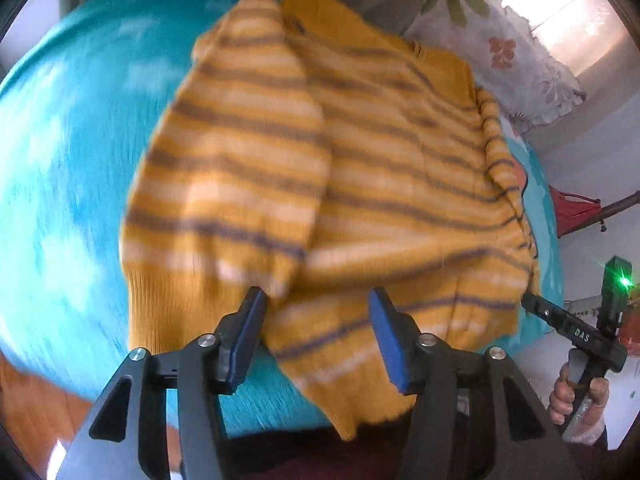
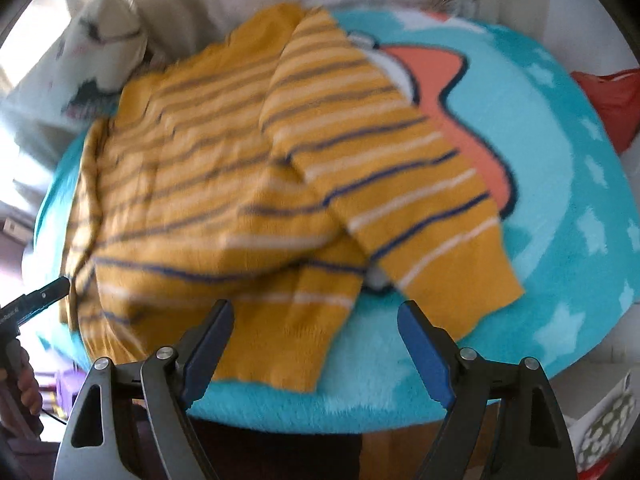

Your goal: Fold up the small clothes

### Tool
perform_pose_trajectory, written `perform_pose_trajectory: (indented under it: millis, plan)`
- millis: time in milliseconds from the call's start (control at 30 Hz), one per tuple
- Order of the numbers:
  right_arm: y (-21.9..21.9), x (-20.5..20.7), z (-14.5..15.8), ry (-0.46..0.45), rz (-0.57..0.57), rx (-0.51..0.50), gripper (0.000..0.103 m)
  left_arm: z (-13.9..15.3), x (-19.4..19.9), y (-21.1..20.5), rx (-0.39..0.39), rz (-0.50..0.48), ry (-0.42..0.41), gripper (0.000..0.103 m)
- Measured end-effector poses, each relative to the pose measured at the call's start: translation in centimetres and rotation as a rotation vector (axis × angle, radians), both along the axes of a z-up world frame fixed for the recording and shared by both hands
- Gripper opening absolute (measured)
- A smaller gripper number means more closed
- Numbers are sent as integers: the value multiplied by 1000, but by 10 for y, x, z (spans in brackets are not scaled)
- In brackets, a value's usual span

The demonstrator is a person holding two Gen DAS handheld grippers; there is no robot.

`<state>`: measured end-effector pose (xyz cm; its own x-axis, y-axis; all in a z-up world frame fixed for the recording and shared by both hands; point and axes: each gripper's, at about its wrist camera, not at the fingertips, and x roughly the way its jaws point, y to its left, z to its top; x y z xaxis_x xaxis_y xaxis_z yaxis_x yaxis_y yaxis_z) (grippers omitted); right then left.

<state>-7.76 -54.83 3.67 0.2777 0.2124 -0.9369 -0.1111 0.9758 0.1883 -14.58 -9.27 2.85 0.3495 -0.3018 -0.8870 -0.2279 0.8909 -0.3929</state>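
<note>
Turquoise plush blanket (image 2: 560, 168) | striped sweater (image 2: 224, 184) spread flat | left claw (image 1: 318, 336) released, hem at 12 o'clock | right claw (image 2: 316, 344) released, hem at 11 o'clock

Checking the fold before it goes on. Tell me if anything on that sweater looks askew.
One sleeve lies slanted over the striped sweater, its cuff jutting past the hem onto the blue blanket. The opposite side edge is bunched. Both grippers are open, holding nothing.
</note>
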Motion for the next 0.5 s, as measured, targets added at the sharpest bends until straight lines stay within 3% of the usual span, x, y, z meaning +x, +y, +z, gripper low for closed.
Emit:
perform_pose_trajectory:
  millis: [100, 167, 300, 333, 367, 400, 433, 500]
  plan:
    - [4, 1, -15, 19, 40, 21, 87, -12, -18, -22, -25, 26, 2, 55]
    - [12, 4, -22, 20, 76, 36, 87, -15, -28, -44, 9, 57, -35, 63]
    - [27, 8, -28, 4, 116, 29, 82, -18, -23, -72, 84, 95, -48, 64]
    - [33, 8, -28, -8, 136, 10, 76, -18, -24, -77, 95, 112, -46, 59]
    - [35, 7, -27, -19, 146, -5, 70, -19, -28, -78, 91, 125, -42, 33]
    - [36, 7, -26, -28, 152, -22, 59, -22, -27, -80, 80, 144, -21, 11]
    - [36, 7, -25, -38, 163, -36, 41, -23, -29, -77, 79, 153, -9, 10]
    - [34, 8, -23, -37, 178, -22, 18, -22, -37, -70, 74, 175, -4, 8]
